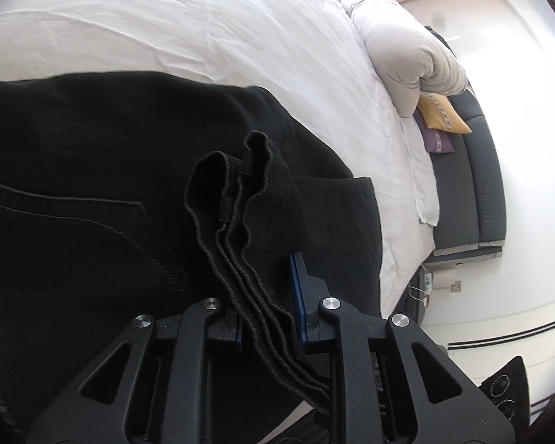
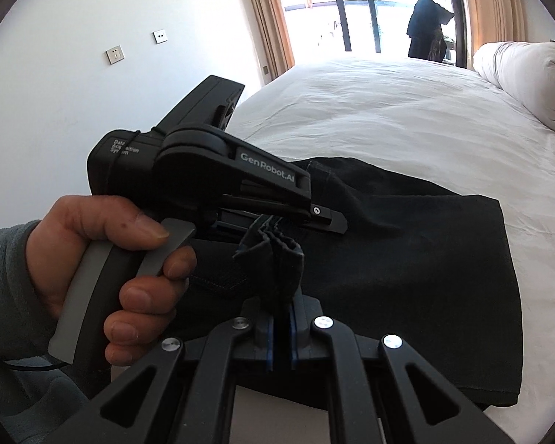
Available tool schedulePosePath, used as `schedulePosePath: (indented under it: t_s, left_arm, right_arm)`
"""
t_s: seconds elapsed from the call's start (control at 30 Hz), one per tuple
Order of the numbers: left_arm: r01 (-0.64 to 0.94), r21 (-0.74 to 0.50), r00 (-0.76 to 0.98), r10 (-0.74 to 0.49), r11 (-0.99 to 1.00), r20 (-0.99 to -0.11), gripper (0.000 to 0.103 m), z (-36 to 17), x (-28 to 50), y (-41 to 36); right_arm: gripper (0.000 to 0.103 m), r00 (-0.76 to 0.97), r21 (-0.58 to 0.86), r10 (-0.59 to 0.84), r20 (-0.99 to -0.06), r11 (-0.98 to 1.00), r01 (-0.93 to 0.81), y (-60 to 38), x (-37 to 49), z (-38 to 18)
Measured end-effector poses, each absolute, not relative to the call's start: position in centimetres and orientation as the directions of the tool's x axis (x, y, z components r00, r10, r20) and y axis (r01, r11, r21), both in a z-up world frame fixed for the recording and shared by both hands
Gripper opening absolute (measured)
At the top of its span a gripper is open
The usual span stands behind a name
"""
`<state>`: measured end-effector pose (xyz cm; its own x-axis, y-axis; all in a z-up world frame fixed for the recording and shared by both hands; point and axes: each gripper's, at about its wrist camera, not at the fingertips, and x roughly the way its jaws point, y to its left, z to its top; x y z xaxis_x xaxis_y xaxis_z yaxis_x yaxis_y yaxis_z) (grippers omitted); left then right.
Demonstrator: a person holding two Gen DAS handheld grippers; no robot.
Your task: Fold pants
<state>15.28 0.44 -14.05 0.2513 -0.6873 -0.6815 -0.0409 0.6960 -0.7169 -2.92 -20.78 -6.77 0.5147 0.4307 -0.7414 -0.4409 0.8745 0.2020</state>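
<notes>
Black pants (image 2: pixel 407 244) lie spread on the white bed (image 2: pixel 388 111), near the bed's close edge, well apart from the rolled duvet (image 2: pixel 529 85) at the bed's far side.

Handling, my judgement: thick denim-like cloth, limp, moderately heavy, not slippery, not fragile. Stacked hems bunch into a fat wad; best gripped at hem or waistband edges, all layers together, or one layer will slip free.

My left gripper (image 1: pixel 268 288): jaws narrowed around a bundle of corded hem edges that runs between the blue pads; the bundle leans on one pad, while a gap shows beside the other pad, so I doubt the pinch is firm. It tilts down toward the bed.

My right gripper (image 2: pixel 281 314): jaws near closed, pinching a pleated wad of dark cloth standing up from the pads. Also angled down at the bed.

Left hand (image 2: pixel 103 259) is wrapped round the grey trigger handle, thumb on top, just beside the right gripper's wad, over the bed's near edge.
</notes>
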Motion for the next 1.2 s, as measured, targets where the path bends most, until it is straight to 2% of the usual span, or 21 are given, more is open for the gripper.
schedulePosePath:
  t_s: [0.13, 0.37, 0.4, 0.43, 0.53, 0.6, 0.67, 0.73, 0.8, 0.87, 0.97, 1.1, 1.17, 1.2]
  left_arm:
    - [-0.042, -0.69, 0.26, -0.659, 0.723, -0.706, 0.018, -14.7, 16.0, 1.1]
    - [-0.031, -0.683, 0.272, -0.651, 0.73, -0.709, 0.018, -15.8, 15.4, 1.7]
    - [-0.034, -0.679, 0.267, -0.648, 0.734, -0.713, 0.018, -15.7, 15.2, 2.2]
    - [-0.035, -0.672, 0.268, -0.641, 0.739, -0.719, 0.018, -15.6, 14.9, 2.6]
    - [-0.033, -0.587, 0.313, -0.549, 0.809, -0.775, 0.019, -13.7, 13.2, 4.2]
    - [-0.042, -0.519, 0.367, -0.469, 0.854, -0.803, 0.019, -12.0, 12.5, 5.7]
    - [0.005, -0.496, 0.424, -0.451, 0.868, -0.785, 0.019, -9.7, 12.3, 5.5]
    - [0.088, -0.494, 0.447, -0.478, 0.865, -0.756, 0.019, -7.9, 12.7, 3.7]
    - [0.215, -0.528, 0.43, -0.565, 0.822, -0.704, 0.019, -6.8, 13.1, 0.6]
    - [0.305, -0.519, 0.386, -0.602, 0.798, -0.699, 0.019, -7.2, 13.3, -2.9]
    - [0.353, -0.506, 0.333, -0.611, 0.787, -0.718, 0.019, -9.3, 13.3, -6.1]
    - [0.278, -0.472, 0.279, -0.541, 0.836, -0.793, 0.019, -14.4, 14.6, -6.8]
    - [0.258, -0.538, 0.268, -0.594, 0.803, -0.758, 0.019, -15.3, 15.3, -5.7]
    - [0.256, -0.559, 0.262, -0.613, 0.789, -0.745, 0.019, -15.4, 15.5, -5.3]
  right_arm:
    - [0.011, 0.495, 0.212, 0.434, -0.752, 0.872, -0.442, -19.4, -2.7, -7.6]
    - [0.018, 0.413, 0.323, 0.476, -0.776, 0.863, -0.389, -18.7, -2.2, -11.4]
    - [0.023, 0.392, 0.349, 0.488, -0.78, 0.859, -0.375, -19.0, -2.1, -11.9]
    - [0.035, 0.363, 0.383, 0.504, -0.784, 0.852, -0.357, -19.5, -1.9, -12.2]
    - [0.052, 0.278, 0.516, 0.599, -0.751, 0.795, -0.318, -21.6, -2.2, -12.1]
    - [0.052, 0.264, 0.563, 0.642, -0.72, 0.762, -0.319, -23.6, -3.0, -11.1]
    - [0.052, 0.272, 0.622, 0.693, -0.668, 0.72, -0.307, -26.7, -3.4, -9.9]
    - [0.052, 0.343, 0.657, 0.708, -0.617, 0.704, -0.27, -30.4, -3.0, -8.7]
    - [0.052, 0.398, 0.713, 0.726, -0.561, 0.668, -0.212, -34.2, -0.9, -8.2]
    - [0.052, 0.391, 0.77, 0.768, -0.508, 0.608, -0.193, -36.7, 2.0, -8.7]
    - [0.054, 0.316, 0.843, 0.839, -0.443, 0.51, -0.172, -38.5, 7.0, -10.4]
    - [0.054, 0.208, 0.834, 0.838, -0.504, 0.535, -0.135, -38.0, 11.9, -13.7]
    - [0.048, 0.154, 0.806, 0.805, -0.573, 0.588, -0.068, -37.7, 13.1, -16.4]
    - [0.041, 0.144, 0.811, 0.809, -0.57, 0.582, -0.061, -37.7, 13.0, -17.2]
